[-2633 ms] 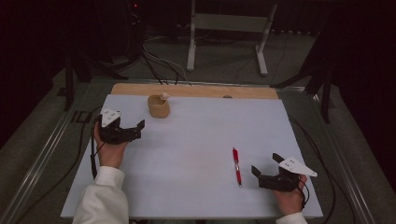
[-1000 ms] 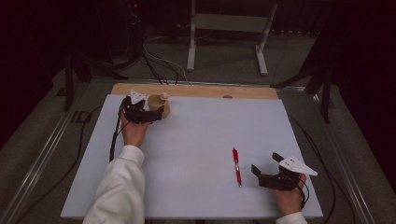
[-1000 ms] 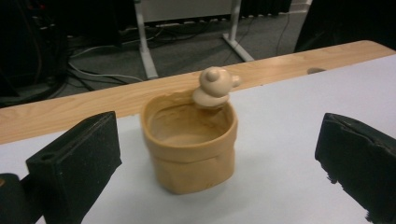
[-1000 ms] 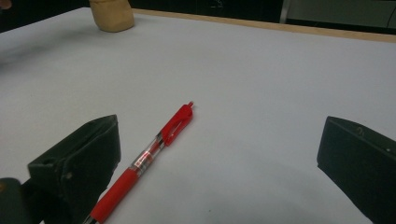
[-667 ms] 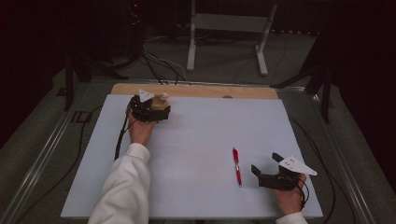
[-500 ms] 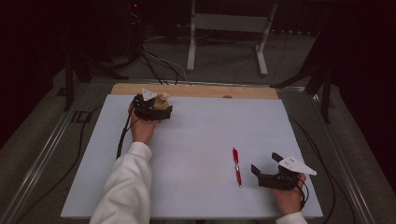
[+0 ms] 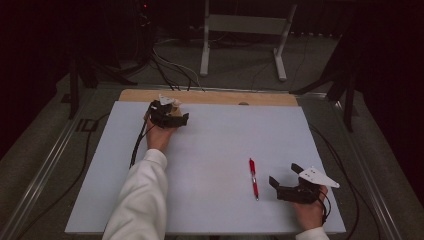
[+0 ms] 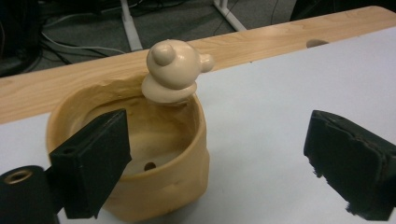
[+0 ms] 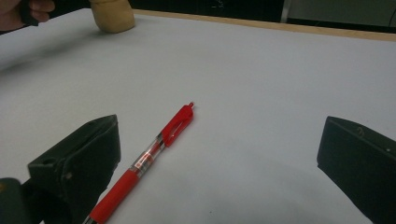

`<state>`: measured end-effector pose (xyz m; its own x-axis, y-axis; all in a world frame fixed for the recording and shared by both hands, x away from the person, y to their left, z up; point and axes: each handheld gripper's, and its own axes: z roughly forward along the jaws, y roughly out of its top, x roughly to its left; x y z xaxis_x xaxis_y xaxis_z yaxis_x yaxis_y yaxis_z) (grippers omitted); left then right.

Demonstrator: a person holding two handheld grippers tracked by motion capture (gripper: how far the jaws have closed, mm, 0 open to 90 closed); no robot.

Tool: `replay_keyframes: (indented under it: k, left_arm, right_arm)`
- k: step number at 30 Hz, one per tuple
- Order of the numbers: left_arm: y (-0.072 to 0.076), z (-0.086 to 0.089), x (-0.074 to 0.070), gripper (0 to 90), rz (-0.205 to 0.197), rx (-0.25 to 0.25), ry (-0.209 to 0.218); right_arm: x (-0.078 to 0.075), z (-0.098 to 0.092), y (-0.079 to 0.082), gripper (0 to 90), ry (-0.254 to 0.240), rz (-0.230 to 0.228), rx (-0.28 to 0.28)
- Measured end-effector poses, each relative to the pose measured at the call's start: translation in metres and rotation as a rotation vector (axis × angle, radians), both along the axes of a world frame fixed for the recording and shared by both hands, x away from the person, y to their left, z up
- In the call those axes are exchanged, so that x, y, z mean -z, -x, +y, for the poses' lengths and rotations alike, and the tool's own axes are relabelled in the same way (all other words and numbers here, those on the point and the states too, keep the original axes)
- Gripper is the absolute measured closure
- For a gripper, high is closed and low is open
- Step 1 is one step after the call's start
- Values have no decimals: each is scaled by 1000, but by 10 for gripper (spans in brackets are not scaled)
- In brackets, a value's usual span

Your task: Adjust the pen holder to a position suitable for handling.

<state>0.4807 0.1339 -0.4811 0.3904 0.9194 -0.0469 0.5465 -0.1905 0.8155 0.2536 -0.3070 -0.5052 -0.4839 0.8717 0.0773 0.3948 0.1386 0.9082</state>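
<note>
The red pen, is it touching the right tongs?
Apart. In the right gripper view the red plastic pen lies on the white table between the open right tongs, with white showing beside its barrel on both sides.

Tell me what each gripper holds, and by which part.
Nothing is held. Left gripper, jaws just closing, straddles the wooden cup's rim; right gripper is open beside the red pen.

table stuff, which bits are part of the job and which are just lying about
In the job:
wooden cup, with the left gripper open, one jaw inside it
red pen, between the open right gripper jaws

Lying about:
cables
metal stand
</note>
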Motion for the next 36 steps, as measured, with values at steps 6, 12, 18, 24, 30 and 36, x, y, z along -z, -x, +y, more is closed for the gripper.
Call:
replay_keyframes:
  k: [6, 12, 18, 24, 30, 36]
  left_arm:
    - [-9, -1, 4, 165, 13, -27, -3]
    - [-12, -6, 6, 216, 36, -17, -11]
    - [-7, -9, 10, 250, 30, -26, -80]
    - [6, 3, 12, 423, 16, -19, -63]
    - [16, 6, 23, 542, 58, -12, -57]
    - [28, 7, 33, 663, 41, -19, -65]
  right_arm:
    - [0, 0, 0, 1, 7, -3, -1]
    - [0, -1, 0, 1, 2, -1, 1]
    - [0, -1, 0, 1, 4, -5, -2]
    - [0, -1, 0, 1, 4, -1, -2]
    - [0, 0, 0, 1, 9, 2, -3]
    - [0, 0, 0, 1, 9, 3, -4]
